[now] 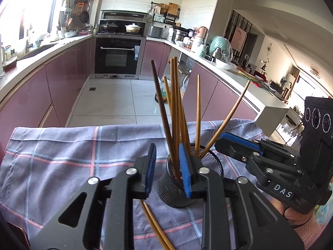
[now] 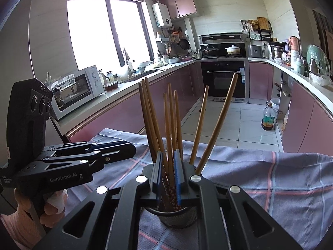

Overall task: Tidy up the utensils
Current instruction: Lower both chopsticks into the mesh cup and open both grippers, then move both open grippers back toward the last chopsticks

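Note:
A black mesh cup point(image 1: 210, 162) point(image 2: 179, 216) stands on a checked purple cloth point(image 1: 62, 156) and holds several brown chopsticks point(image 1: 173, 104) point(image 2: 170, 114), some upright, two leaning right. Two loose chopsticks point(image 1: 154, 225) lie on the cloth under my left gripper. My left gripper point(image 1: 168, 148) is open just in front of the cup, its blue pads clearly apart and pressing on nothing. From the right wrist view the left gripper point(image 2: 133, 149) ends short of the chopsticks. My right gripper point(image 2: 168, 153) point(image 1: 218, 143) sits at the cup's right rim, slightly open, with chopsticks showing through the narrow gap.
The cloth-covered table ends just beyond the cup, with tiled floor past it. Pink cabinets and worktops run along both sides to an oven point(image 2: 224, 79). A microwave point(image 2: 77, 89) stands at left. An oil bottle point(image 2: 269, 116) is on the floor. A hand point(image 2: 52, 206) holds each gripper.

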